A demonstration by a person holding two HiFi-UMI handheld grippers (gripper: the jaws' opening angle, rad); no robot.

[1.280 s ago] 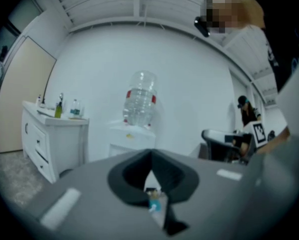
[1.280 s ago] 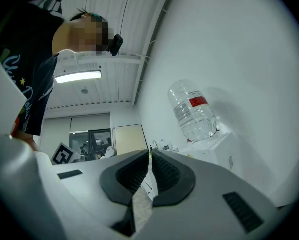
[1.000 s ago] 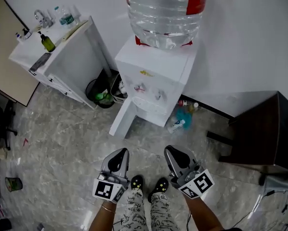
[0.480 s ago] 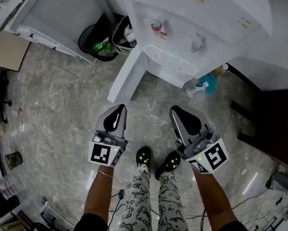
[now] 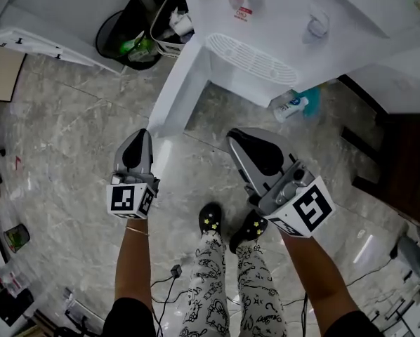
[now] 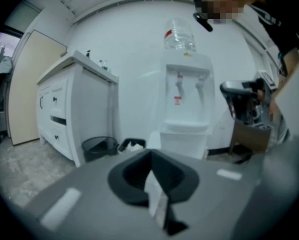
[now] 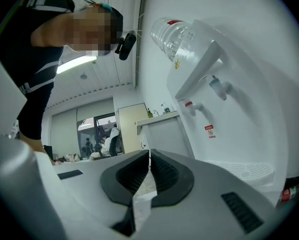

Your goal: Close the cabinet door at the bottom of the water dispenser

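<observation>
The white water dispenser (image 5: 294,27) fills the top of the head view, with its drip grille (image 5: 252,58) below the taps. Its bottom cabinet door (image 5: 180,83) stands open, swung out toward me on the left side. My left gripper (image 5: 138,135) is shut and empty, its tip just left of the door's free edge. My right gripper (image 5: 234,135) is also shut and empty, over the floor in front of the dispenser's base. In the left gripper view the dispenser (image 6: 186,104) stands ahead beyond the shut left gripper (image 6: 150,156). The right gripper view has the dispenser (image 7: 229,104) close on the right.
A black bin (image 5: 122,41) and a basket of rubbish (image 5: 169,21) sit left of the dispenser, beside a white cabinet (image 5: 27,34). Bottles (image 5: 291,107) lie on the floor at its right. A dark piece of furniture (image 5: 407,146) stands at the right. My feet (image 5: 211,220) are below.
The view has closed in on the dispenser's lower part. Both grippers have come nearer the open door, the left one shifting left to the door's free edge.
</observation>
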